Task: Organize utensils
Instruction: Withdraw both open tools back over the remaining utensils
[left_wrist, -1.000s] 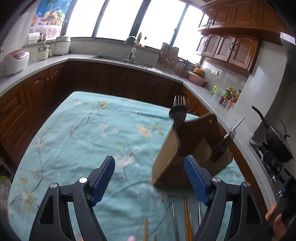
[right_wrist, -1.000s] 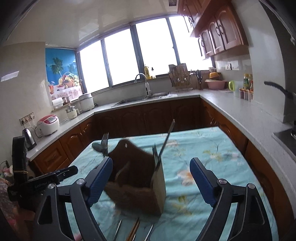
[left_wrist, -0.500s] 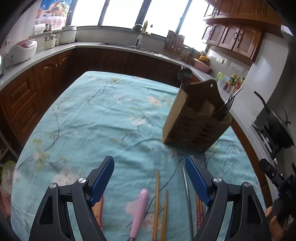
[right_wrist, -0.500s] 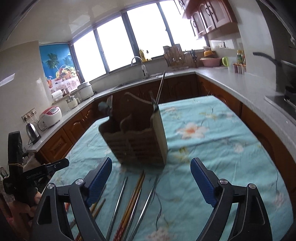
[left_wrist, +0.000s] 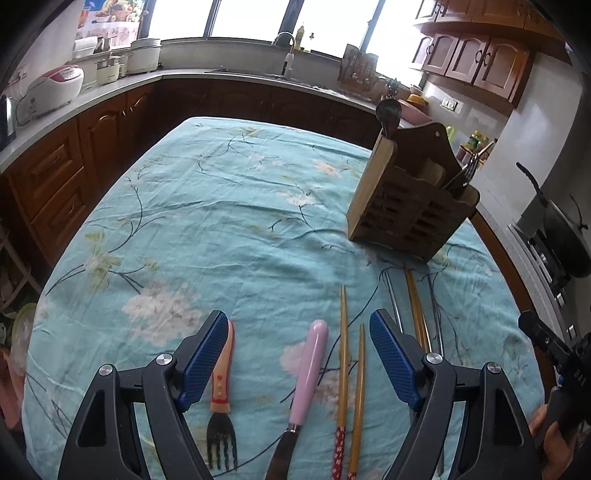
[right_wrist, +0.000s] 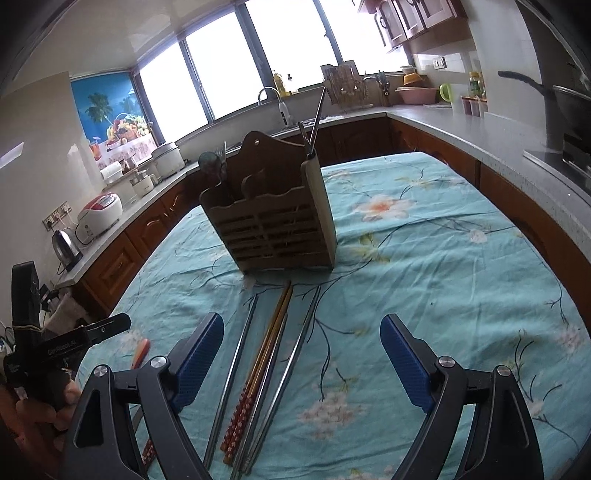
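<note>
A wooden utensil holder (left_wrist: 410, 206) stands on the teal floral tablecloth, holding a dark spoon (left_wrist: 388, 112) and a fork (left_wrist: 467, 170); it also shows in the right wrist view (right_wrist: 273, 225). My left gripper (left_wrist: 299, 354) is open and empty above a pink-handled knife (left_wrist: 308, 373), a small fork with an orange handle (left_wrist: 221, 402) and wooden chopsticks (left_wrist: 343, 354). My right gripper (right_wrist: 301, 362) is open and empty above metal chopsticks (right_wrist: 236, 365) and red-patterned wooden chopsticks (right_wrist: 258, 369).
The table (left_wrist: 207, 221) is ringed by dark wood cabinets and a grey counter with rice cookers (left_wrist: 55, 86), a sink tap (left_wrist: 286, 48) and a wok (left_wrist: 565, 236) on the stove at right. The other gripper (right_wrist: 44, 350) shows at left in the right wrist view.
Both grippers have pulled back and tilted down from the holder. The loose utensils on the cloth have come into view between the fingers. Both stay open.
</note>
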